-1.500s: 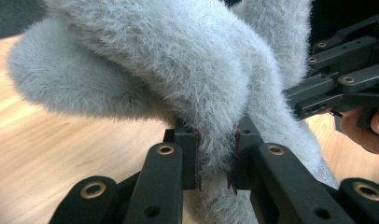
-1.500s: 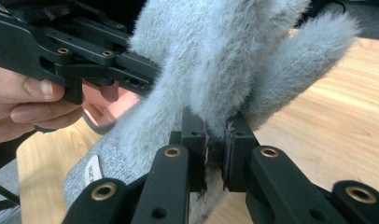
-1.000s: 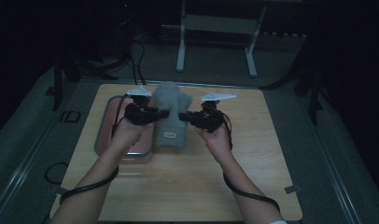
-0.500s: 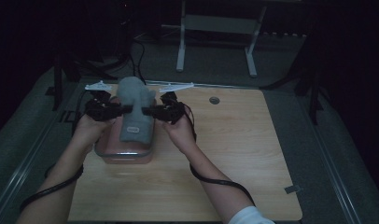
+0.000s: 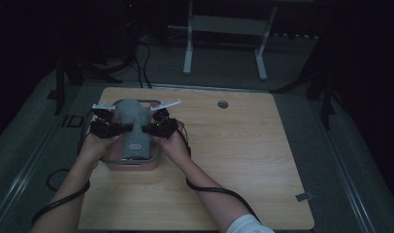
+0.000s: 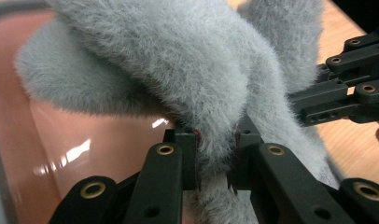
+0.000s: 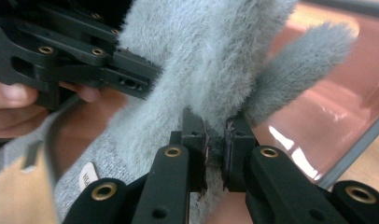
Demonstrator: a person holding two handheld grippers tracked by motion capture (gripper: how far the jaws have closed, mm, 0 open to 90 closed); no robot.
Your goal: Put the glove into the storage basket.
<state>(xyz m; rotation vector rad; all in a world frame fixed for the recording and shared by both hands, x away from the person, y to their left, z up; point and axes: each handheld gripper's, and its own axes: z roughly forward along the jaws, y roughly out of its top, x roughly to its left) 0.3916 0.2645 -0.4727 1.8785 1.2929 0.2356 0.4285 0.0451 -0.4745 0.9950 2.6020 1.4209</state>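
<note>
A grey fuzzy cloth [image 5: 131, 114] with a small white label [image 5: 135, 145] hangs between my two grippers, over a pink tray [image 5: 132, 164] at the left of the wooden table [image 5: 234, 160]. My left gripper [image 5: 118, 128] is shut on the cloth's left side and my right gripper [image 5: 145, 129] on its right side. In the left gripper view the jaws [image 6: 215, 154] pinch a fold of the grey cloth [image 6: 178, 60] above the pink tray [image 6: 85, 140]. In the right gripper view the jaws [image 7: 216, 149] clamp the cloth [image 7: 201, 56], with the tray [image 7: 327, 116] behind it.
A round hole [image 5: 222, 104] sits near the table's far edge. White stand legs [image 5: 188, 53] rise beyond the table on the dark floor. Cables trail from both grippers along the forearms. Bare wood lies to the right of the tray.
Both hands have carried the grey cloth leftward and down, from the table's middle to over the pink tray. Both grips stay the same.
</note>
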